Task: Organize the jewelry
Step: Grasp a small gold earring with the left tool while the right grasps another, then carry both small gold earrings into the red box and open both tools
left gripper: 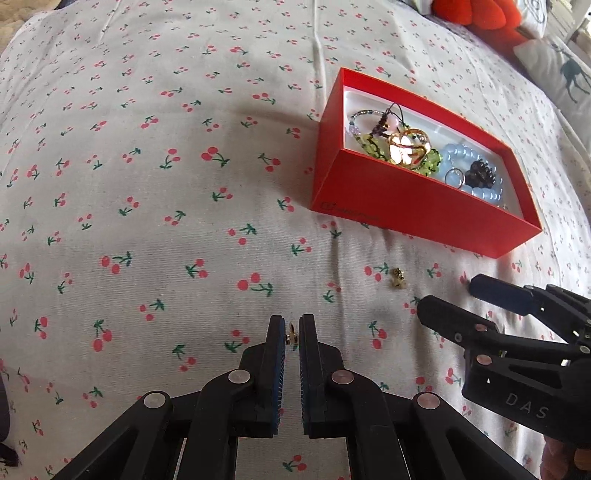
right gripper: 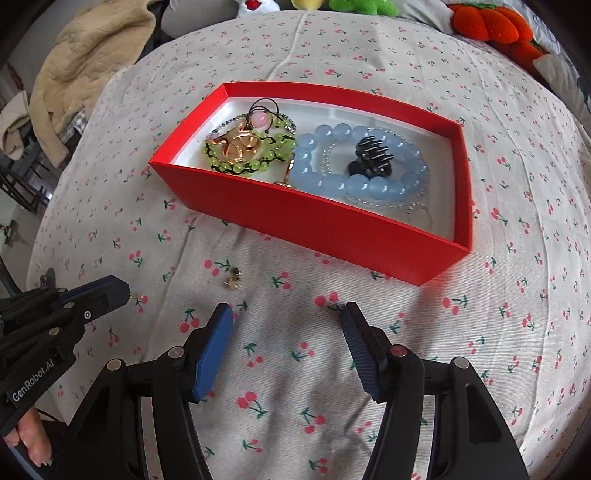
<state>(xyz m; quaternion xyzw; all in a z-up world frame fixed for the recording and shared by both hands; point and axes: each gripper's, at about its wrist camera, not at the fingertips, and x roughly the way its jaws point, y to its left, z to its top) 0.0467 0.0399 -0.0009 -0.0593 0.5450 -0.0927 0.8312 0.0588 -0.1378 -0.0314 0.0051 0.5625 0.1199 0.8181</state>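
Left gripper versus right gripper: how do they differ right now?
The left gripper is shut on a small gold earring; the right gripper is open and holds nothing. The left sits farther from the red box; the right faces it. Both hover low over the cherry-print cloth.

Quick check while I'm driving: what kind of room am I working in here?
Most likely a bedroom, working on a bed. The surface is a soft, creased cherry-print sheet, plush toys line its far edge, and a beige blanket lies bunched off to one side.
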